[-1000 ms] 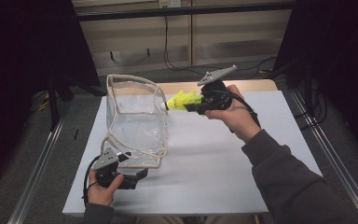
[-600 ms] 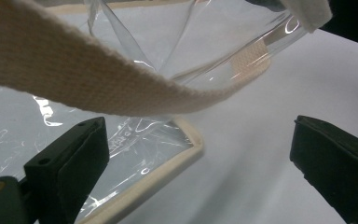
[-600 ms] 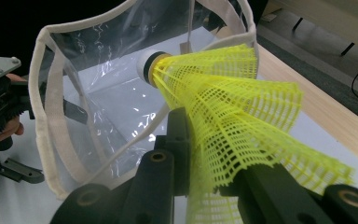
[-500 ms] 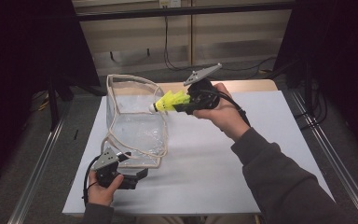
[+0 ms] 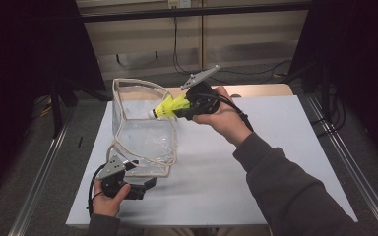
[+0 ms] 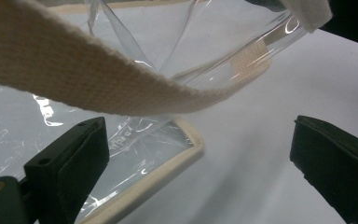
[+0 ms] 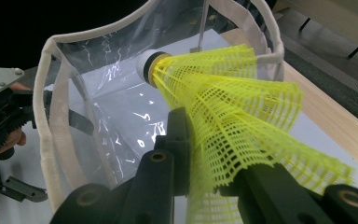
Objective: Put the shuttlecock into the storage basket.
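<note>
Shuttlecock (image 5: 166, 107), yellow, is pinched by its skirt in the right claw (image 5: 181, 107) over the right rim of the clear bag (image 5: 142, 137) on the desk (image 5: 285, 147), while the open left claw (image 5: 145, 186) waits near its front corner; next, probably carry leftward and release inside.

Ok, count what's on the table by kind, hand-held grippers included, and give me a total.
Yellow shuttlecock: 1
Clear bag with cream trim: 1
Hand-held grippers: 2, left, right
Total: 4

A clear bag (image 5: 142, 142) stands on the white table (image 5: 275, 162).
</note>
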{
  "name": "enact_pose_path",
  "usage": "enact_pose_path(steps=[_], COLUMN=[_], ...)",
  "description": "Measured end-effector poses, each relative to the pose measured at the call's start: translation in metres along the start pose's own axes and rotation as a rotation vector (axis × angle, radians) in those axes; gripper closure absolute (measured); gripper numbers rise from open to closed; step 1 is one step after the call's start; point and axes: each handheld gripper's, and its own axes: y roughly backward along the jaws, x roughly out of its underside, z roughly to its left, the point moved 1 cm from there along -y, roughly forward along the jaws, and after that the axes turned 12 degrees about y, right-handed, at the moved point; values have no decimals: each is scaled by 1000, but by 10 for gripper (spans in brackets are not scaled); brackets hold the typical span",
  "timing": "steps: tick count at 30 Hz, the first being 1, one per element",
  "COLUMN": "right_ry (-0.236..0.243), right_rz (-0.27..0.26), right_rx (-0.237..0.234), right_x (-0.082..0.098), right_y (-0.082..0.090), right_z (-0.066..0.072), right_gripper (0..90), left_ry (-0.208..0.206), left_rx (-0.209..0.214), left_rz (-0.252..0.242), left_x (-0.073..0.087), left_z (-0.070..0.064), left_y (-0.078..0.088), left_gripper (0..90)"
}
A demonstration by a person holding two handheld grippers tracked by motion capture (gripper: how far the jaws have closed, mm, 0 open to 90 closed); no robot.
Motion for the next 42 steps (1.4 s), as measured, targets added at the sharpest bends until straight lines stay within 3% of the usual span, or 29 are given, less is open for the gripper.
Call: enact_pose_path(steps=[27,42], right_ry=[49,72], right_rz=[44,51], right_rx=[-17,-28], right_x=[-26,-32], right_y=[-34,-42], right_z=[16,22], right_gripper=[797,797], left_ry=[8,5], left_rx=[3,6], left_rz=[-4,3], left_x=[0,0], left_z=[0,1], left_y=[-1,0], left_gripper=[46,46])
